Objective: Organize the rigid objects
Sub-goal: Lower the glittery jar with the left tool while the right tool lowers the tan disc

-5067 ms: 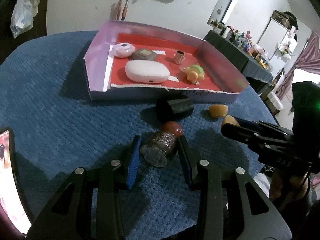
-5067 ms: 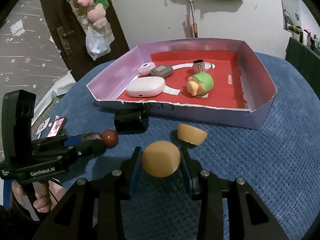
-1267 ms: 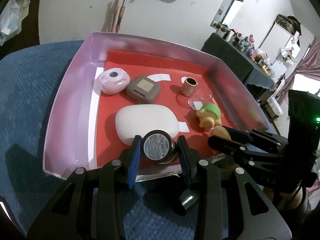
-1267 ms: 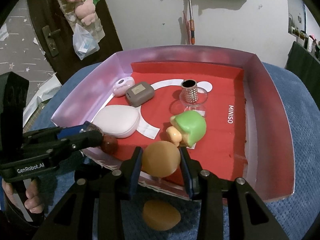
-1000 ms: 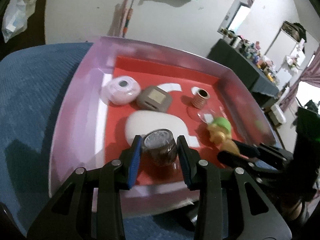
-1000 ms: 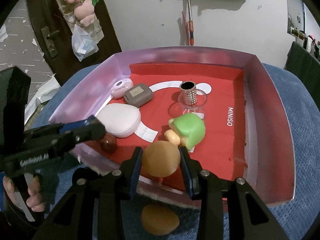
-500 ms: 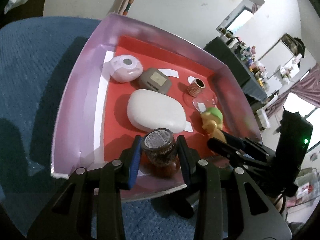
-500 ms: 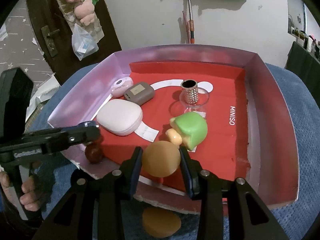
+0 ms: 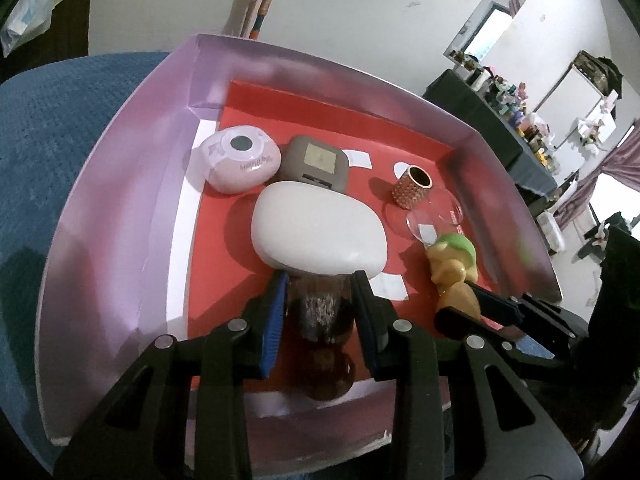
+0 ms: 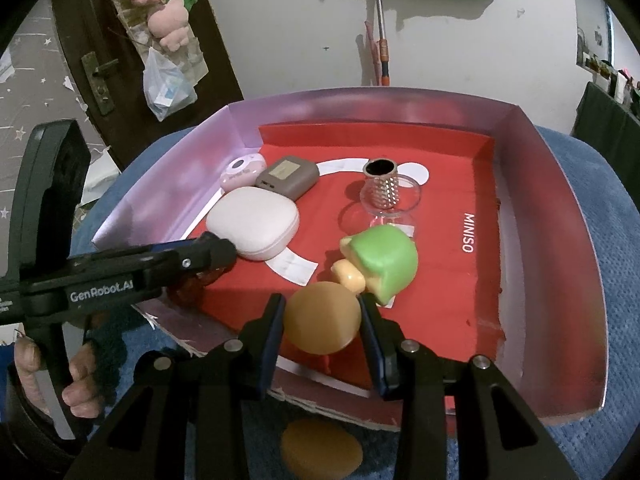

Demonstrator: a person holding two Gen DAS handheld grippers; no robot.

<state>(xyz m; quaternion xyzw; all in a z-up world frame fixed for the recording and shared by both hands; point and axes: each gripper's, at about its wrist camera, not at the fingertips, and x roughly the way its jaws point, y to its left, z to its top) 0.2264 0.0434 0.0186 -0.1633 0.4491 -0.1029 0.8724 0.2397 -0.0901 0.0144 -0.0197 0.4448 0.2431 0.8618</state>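
Note:
A shallow cardboard tray (image 9: 120, 216) (image 10: 560, 240) with a red floor lies on the blue cloth. My left gripper (image 9: 320, 300) is shut on a small glitter bottle (image 9: 322, 312) with a dark red round cap, tipped down onto the tray floor at its near edge, next to a white case (image 9: 320, 236). In the right wrist view it shows at the tray's near left (image 10: 216, 252). My right gripper (image 10: 322, 316) is shut on an orange ball-shaped piece (image 10: 322, 318), held above the near part of the tray, next to a green-capped toy figure (image 10: 380, 264).
In the tray are also a pink round case (image 9: 238, 164), a taupe square case (image 9: 314, 162), and a studded gold ring holder (image 10: 380, 188) on a clear dish. Another orange piece (image 10: 320, 452) lies on the cloth just outside the tray's near wall.
My left gripper has tipped downward, lowering the bottle onto the tray floor by the white case. My right gripper with the orange piece has stayed nearly still.

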